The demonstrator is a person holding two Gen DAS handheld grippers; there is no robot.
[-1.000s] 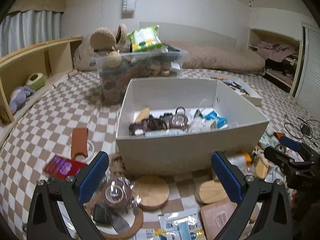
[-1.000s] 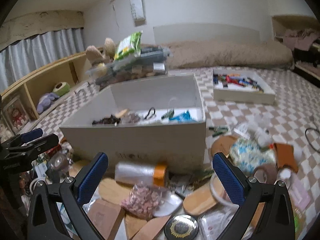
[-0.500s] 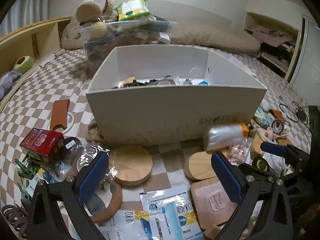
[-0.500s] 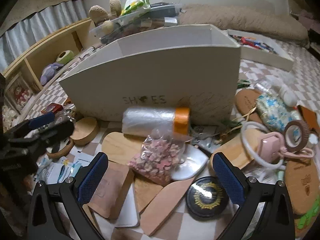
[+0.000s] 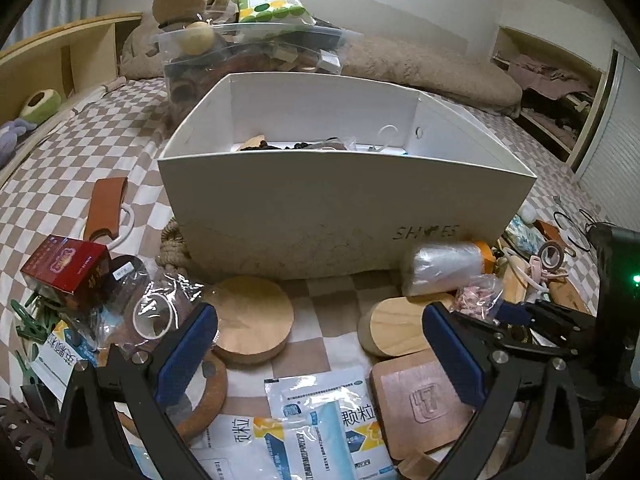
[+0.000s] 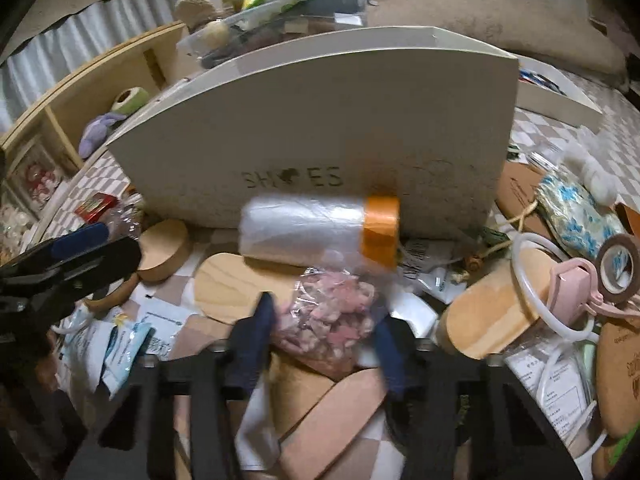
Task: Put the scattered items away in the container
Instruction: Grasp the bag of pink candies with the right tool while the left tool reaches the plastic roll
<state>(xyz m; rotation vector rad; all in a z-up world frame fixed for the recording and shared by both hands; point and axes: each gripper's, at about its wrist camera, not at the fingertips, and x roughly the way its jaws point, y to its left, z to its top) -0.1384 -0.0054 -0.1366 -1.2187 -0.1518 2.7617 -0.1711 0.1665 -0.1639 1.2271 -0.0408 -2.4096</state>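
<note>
The white box (image 5: 344, 208) marked SHOES stands on the checkered cloth with small items inside. In front of it, in the right wrist view, lies a clear bag of pink pieces (image 6: 332, 300). My right gripper (image 6: 322, 318) is closing its jaws, and both blue pads touch the sides of that bag. Just behind the bag a roll of clear plastic (image 6: 304, 232) with an orange end rests against the box (image 6: 320, 120). My left gripper (image 5: 318, 320) hangs open over a round wooden disc (image 5: 248, 320), holding nothing.
Around the left gripper lie a red carton (image 5: 64, 264), printed sachets (image 5: 320, 420), a square brown coaster (image 5: 420, 400) and a wooden oval (image 5: 396, 324). A pink clip with a white cord (image 6: 572, 284) and a tape ring (image 6: 618, 264) lie right. A full plastic tub (image 5: 248, 56) stands behind the box.
Both grippers have sunk toward the clutter in front of the box. The right jaws have gone from wide open to closing around the pink bag. The left jaws stay open.
</note>
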